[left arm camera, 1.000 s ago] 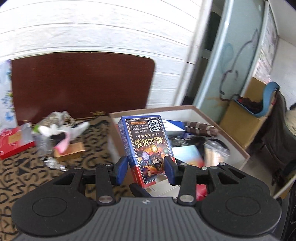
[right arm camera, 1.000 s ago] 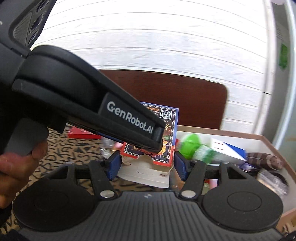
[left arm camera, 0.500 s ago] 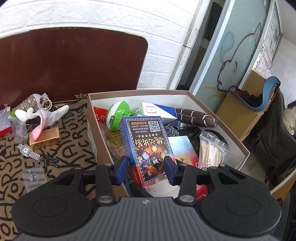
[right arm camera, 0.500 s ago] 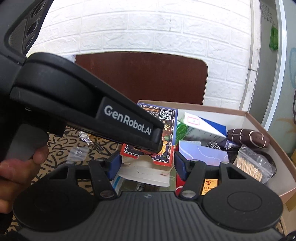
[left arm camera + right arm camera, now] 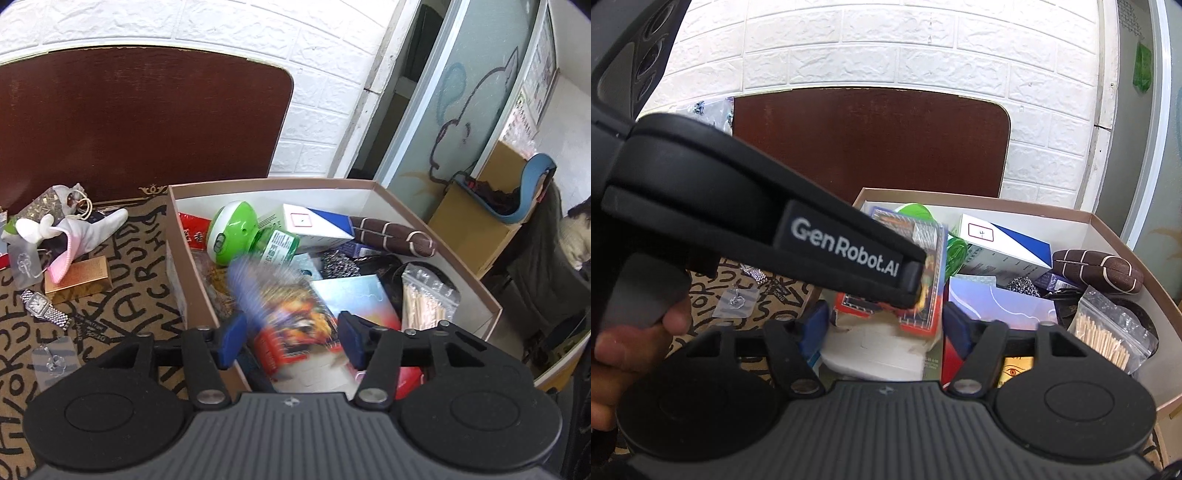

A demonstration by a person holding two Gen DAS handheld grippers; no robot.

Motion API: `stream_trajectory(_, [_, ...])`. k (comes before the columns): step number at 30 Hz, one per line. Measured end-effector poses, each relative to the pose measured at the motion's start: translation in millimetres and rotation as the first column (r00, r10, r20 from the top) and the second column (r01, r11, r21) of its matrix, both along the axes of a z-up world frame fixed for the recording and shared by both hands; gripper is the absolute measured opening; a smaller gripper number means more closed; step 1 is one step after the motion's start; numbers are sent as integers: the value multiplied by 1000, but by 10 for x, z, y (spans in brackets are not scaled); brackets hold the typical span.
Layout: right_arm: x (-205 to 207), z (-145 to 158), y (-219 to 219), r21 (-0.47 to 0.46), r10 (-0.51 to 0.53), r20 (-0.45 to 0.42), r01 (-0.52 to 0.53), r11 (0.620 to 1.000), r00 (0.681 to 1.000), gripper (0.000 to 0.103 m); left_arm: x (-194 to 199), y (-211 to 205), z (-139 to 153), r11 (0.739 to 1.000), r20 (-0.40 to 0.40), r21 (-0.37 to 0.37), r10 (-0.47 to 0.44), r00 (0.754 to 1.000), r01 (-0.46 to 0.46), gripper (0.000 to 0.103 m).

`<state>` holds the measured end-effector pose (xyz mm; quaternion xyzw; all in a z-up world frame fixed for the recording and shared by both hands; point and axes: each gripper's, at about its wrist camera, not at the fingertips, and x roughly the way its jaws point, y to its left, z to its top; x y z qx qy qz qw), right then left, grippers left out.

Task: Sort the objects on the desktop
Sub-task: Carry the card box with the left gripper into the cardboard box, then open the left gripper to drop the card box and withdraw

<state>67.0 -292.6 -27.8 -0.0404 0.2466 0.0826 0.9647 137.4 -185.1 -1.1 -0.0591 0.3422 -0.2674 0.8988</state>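
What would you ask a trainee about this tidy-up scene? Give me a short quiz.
1. True or false: the green gadget lies inside the cardboard box.
2. Where is the wristwatch? A: inside the cardboard box. B: on the patterned mat. C: between the fingers of the left gripper.
3. Which thing looks blurred between the left gripper's fingers?

Key: 1 true; 2 B; 3 the card box.
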Motion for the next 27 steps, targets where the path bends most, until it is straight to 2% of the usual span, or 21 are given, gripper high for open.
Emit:
stream_trajectory(4, [-43, 5, -29, 5, -6, 5, 6, 1000, 1000, 77, -41, -6, 42, 1000, 32, -4, 4, 999, -4, 72])
stream_trajectory(8, [-86, 22, -86, 38, -20, 17, 19, 999, 1000, 75, -46, -11, 49, 1000, 37, 0, 3, 999, -3, 72])
stream_trajectory(13, [-90, 32, -113, 54, -9, 6, 9, 999, 1000, 54, -30, -15, 37, 1000, 35, -5, 4, 999, -3, 73])
stream_trajectory(16, [-44, 9, -93, 36, -2, -8, 3, 999, 1000, 47, -21, -23, 30, 1000, 35, -5, -1, 999, 1, 75])
stream_trajectory(24, [89, -30, -77, 25, 0, -22, 0, 1000, 1000, 45, 4, -21, 7, 1000, 32, -23, -12, 999, 13, 78])
stream_trajectory(26, [67, -17, -80, 32, 3, -16, -3, 999, 1000, 47, -19, 3, 34, 999, 35, -29, -12, 999, 13, 81])
stream_trajectory(27, [54, -11, -83, 37, 5, -17, -5, 999, 1000, 52, -41, 19, 50, 999, 40, -34, -11, 999, 13, 83])
